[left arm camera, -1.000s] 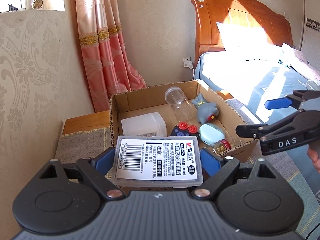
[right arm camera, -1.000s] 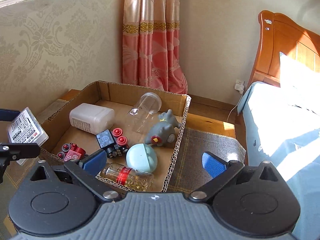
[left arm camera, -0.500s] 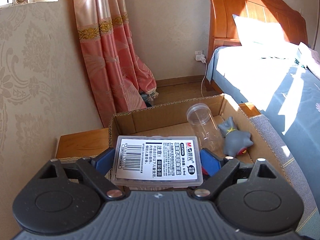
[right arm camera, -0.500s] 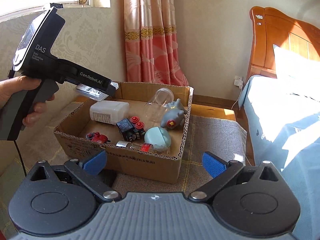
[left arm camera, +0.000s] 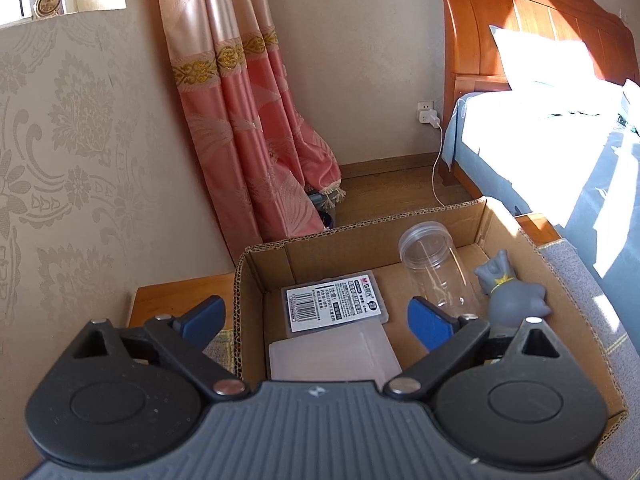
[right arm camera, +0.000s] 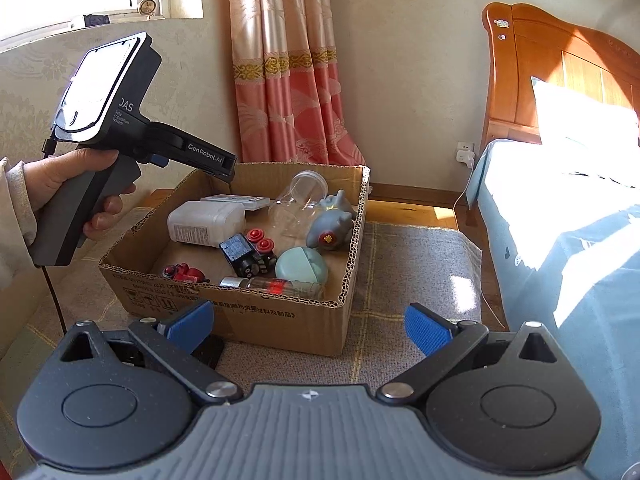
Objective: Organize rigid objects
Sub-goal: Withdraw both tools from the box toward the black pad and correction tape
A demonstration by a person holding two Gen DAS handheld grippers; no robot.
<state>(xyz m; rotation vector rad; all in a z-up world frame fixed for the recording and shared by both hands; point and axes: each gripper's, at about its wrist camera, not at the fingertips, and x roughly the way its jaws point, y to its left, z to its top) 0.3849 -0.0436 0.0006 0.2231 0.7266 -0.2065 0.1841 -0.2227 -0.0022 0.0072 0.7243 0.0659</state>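
Clear plastic forms the flat labelled case (left arm camera: 335, 305), which is seen lying on the floor of the cardboard box (left arm camera: 256, 264), near the far left corner, label up, with nothing pressed against it. Just nearer, a white plastic container (left arm camera: 334, 354) is laid along the left wall. A transparent jar (left arm camera: 434, 268) is laid on its side toward the far wall, with a grey toy figure (left arm camera: 510, 296) beside it at the right wall. Toward the near edge, a dark block with two red knobs (right arm camera: 250, 250), a pale green round case (right arm camera: 302, 266), a small red toy (right arm camera: 184, 272) and a small glass bottle (right arm camera: 276, 285) are gathered. The box is carried by a grey rug (right arm camera: 416, 264). The left gripper (left arm camera: 314, 318) is held above the box's left side, its jaws opening wide and gripping nothing. The right gripper (right arm camera: 308, 324) is held before the box's near wall, its jaws spread wide and empty.
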